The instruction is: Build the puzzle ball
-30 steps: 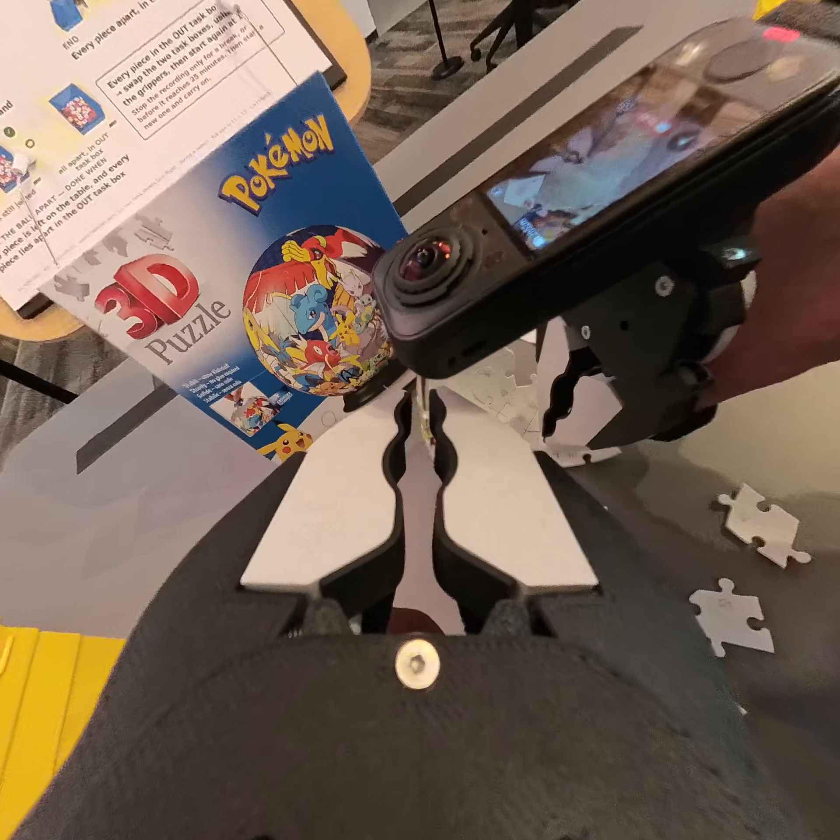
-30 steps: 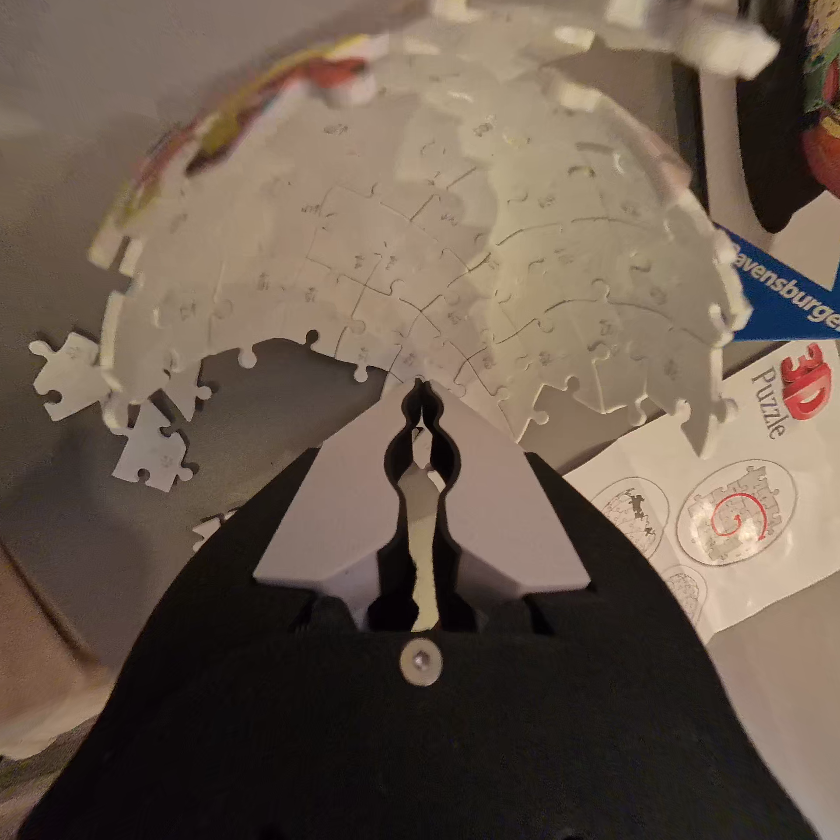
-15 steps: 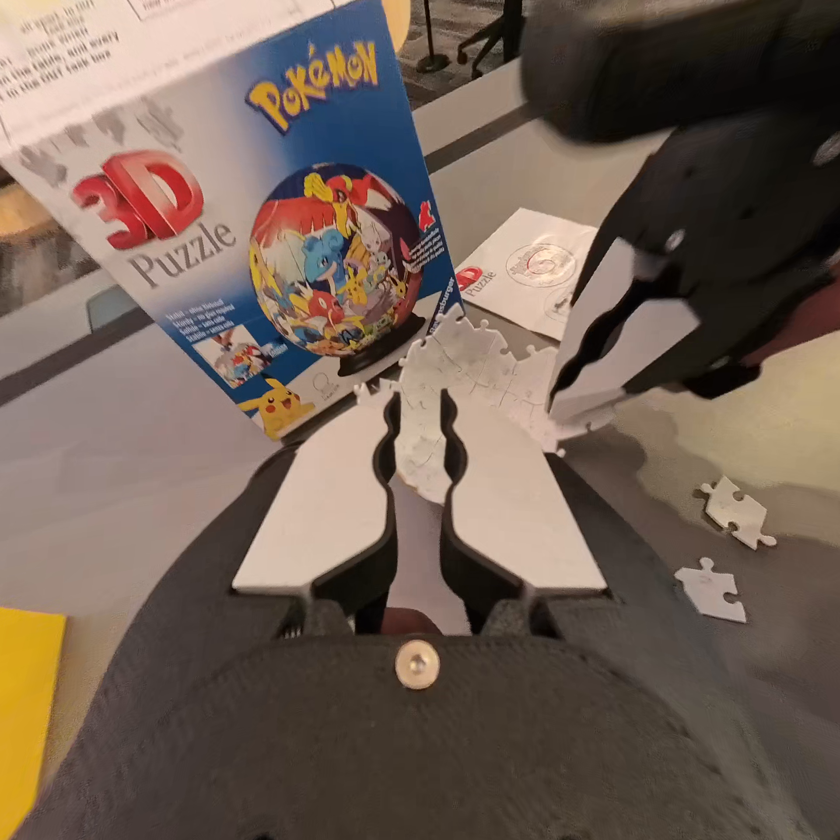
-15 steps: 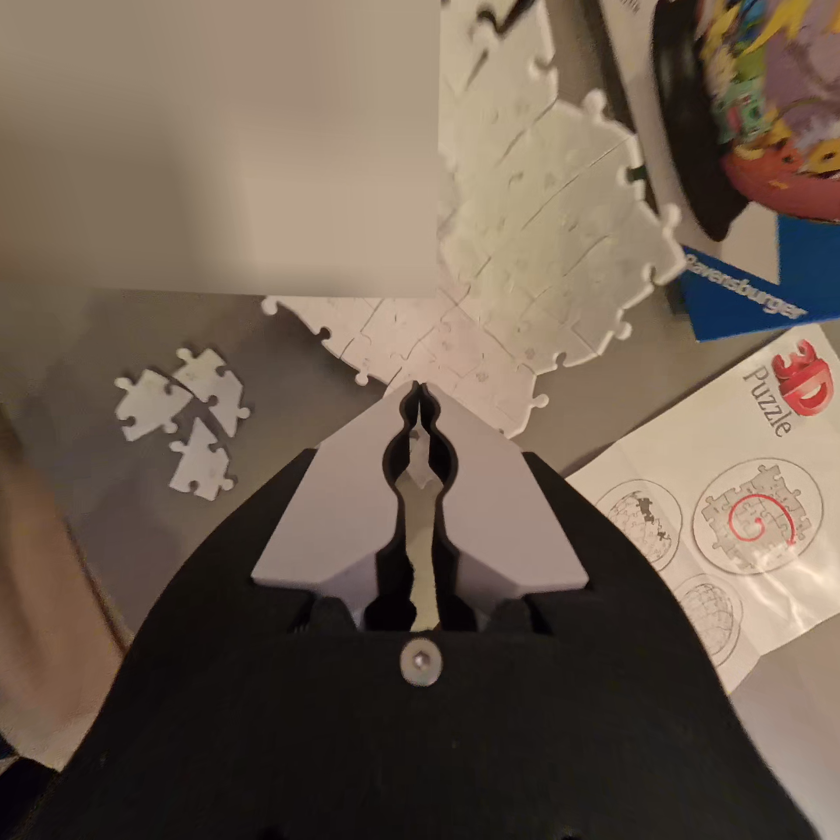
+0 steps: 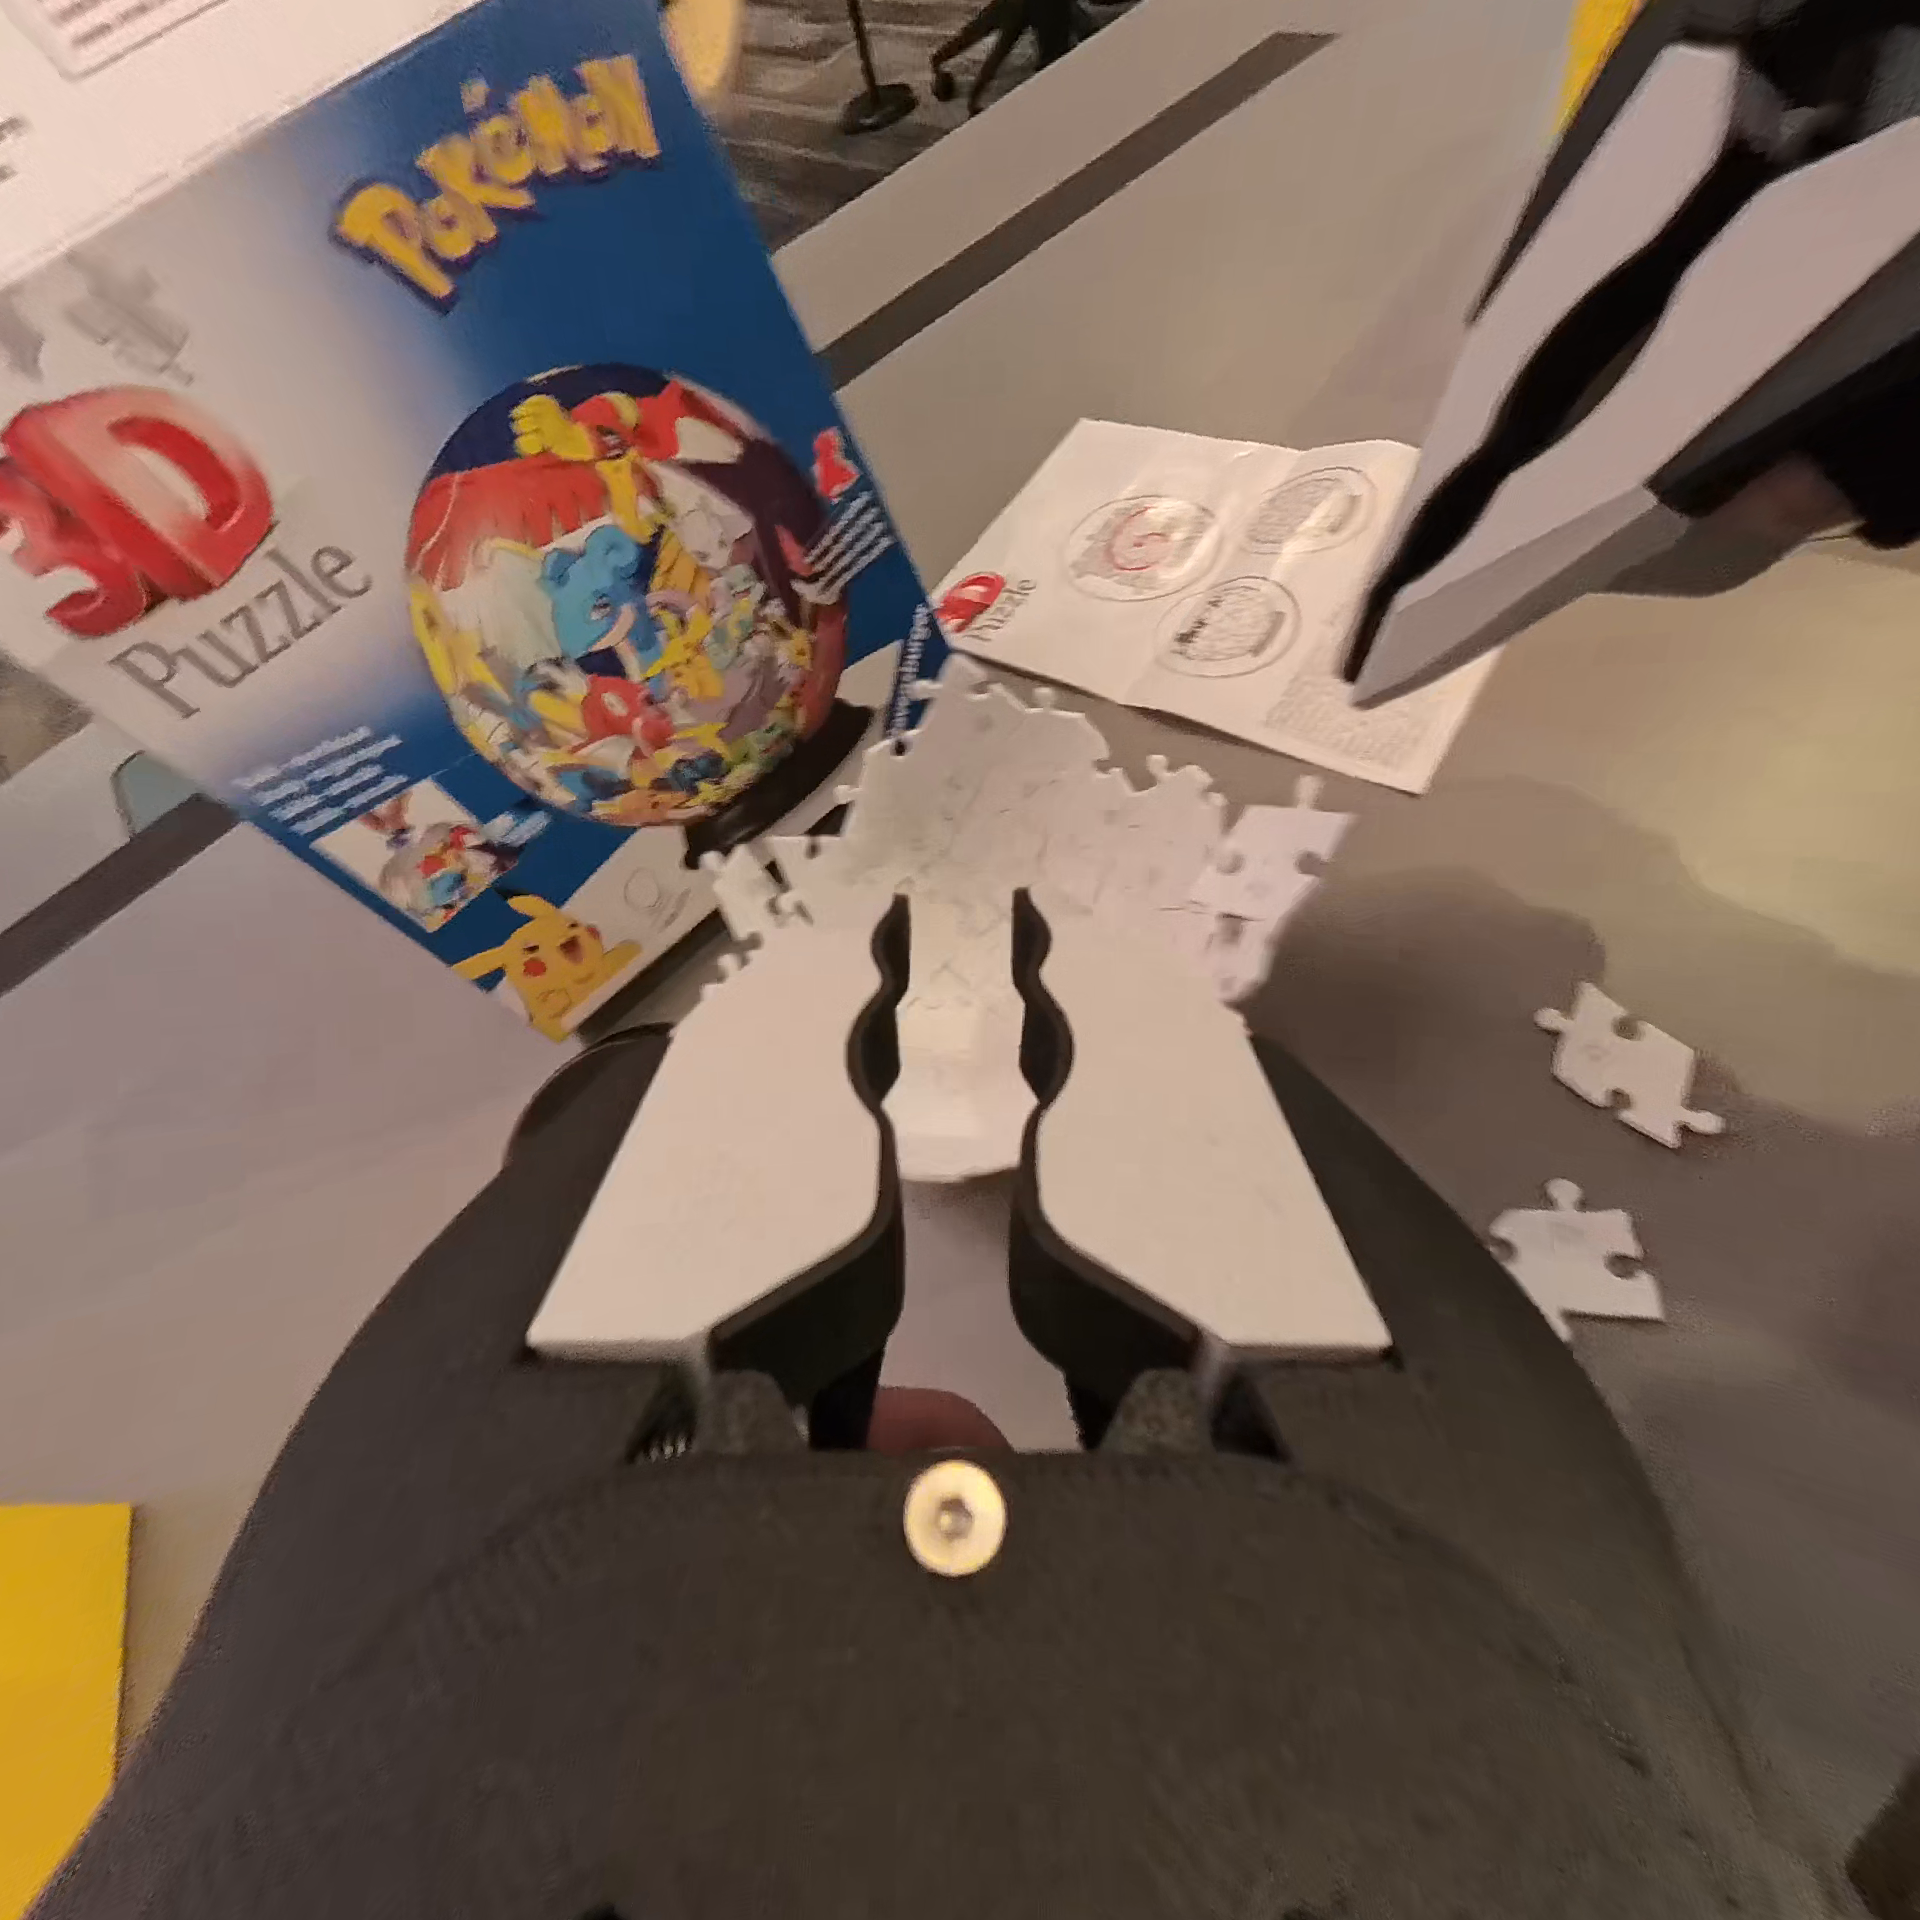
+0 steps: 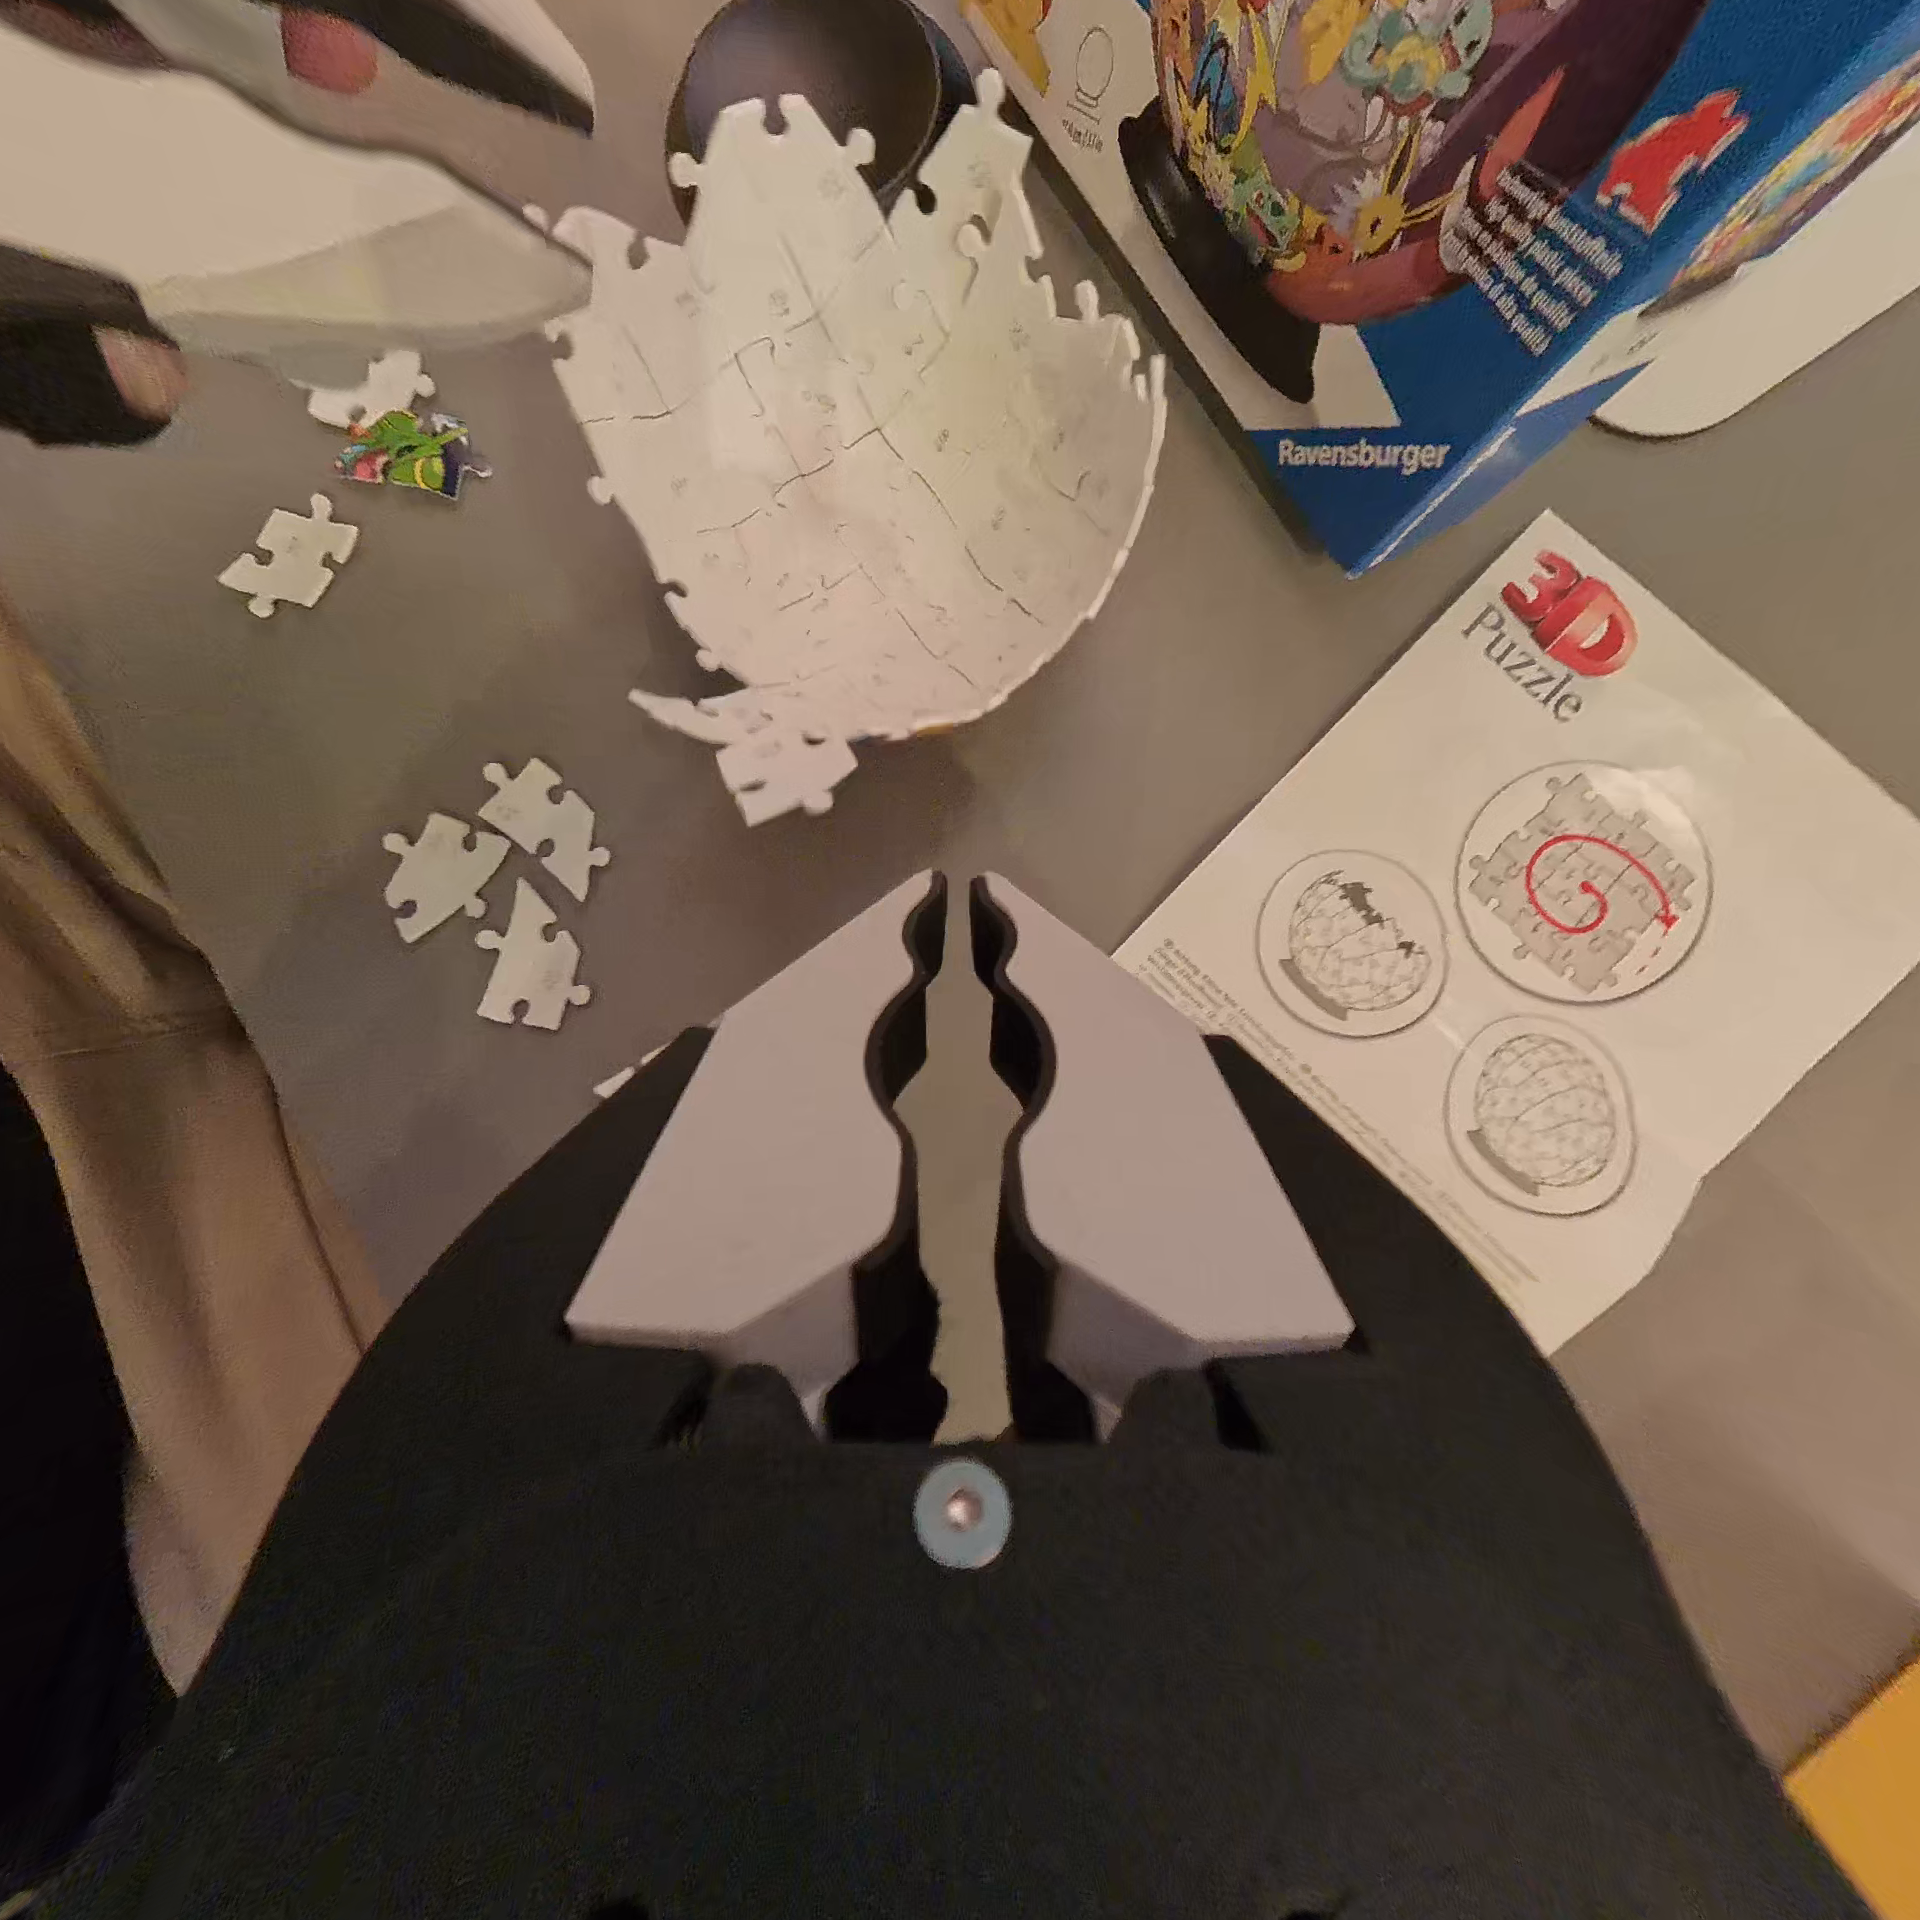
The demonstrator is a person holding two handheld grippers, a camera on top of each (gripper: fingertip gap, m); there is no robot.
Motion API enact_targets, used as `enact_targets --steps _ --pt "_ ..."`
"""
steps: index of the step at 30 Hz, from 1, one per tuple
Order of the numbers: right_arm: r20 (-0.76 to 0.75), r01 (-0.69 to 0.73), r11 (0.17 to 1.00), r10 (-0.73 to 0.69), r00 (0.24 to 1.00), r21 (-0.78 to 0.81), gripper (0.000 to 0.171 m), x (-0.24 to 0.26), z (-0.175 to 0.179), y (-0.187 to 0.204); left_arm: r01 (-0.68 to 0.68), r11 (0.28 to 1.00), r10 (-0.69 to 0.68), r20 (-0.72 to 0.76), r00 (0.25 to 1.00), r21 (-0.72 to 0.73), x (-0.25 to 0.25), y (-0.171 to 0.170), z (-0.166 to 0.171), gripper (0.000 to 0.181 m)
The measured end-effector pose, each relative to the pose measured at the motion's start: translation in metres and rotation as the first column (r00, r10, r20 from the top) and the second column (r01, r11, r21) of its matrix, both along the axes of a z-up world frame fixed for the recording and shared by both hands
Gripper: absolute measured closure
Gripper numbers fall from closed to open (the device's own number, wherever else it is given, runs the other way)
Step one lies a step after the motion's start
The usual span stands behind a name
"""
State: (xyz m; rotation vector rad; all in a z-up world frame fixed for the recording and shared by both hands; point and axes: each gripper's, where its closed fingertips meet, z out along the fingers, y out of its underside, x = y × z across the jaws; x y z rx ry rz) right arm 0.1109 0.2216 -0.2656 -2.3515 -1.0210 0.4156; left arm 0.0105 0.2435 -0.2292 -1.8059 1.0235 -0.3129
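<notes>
Grey tabletop [image 6: 1195,644], dim light: your half-built puzzle ball [image 6: 862,468] sits near the middle as a white bowl-shaped shell, hollow side up and tilted toward your right gripper [image 6: 958,883], beside the blue puzzle box [image 6: 1455,312] and just in front of a dark round stand [image 6: 810,94]. Your left gripper [image 5: 956,925] straddles the shell's jagged rim at a narrow gap; whether it truly pinches, you cannot tell from these views. The right gripper hangs clear above the table, fingers almost together and holding nothing.

Loose pieces [image 6: 499,894] lie white side up to the shell's left, one colourful piece [image 6: 410,457] among them; an instruction sheet [image 6: 1558,935] lies to its right.

For the next piece, steady the rim low with your left gripper, lift one piece by its edge, and press its tabs in along the curve. A bowl has no long axis; keep the opening facing you.
</notes>
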Motion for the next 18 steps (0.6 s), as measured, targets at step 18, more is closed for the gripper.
enact_targets --steps 18 --pt "-0.33 0.124 0.972 -0.185 0.926 -0.199 0.149 -0.022 -0.021 -0.023 0.187 0.981 -0.192 -0.215 0.958 -0.044 0.039 -0.039 -0.056 0.164"
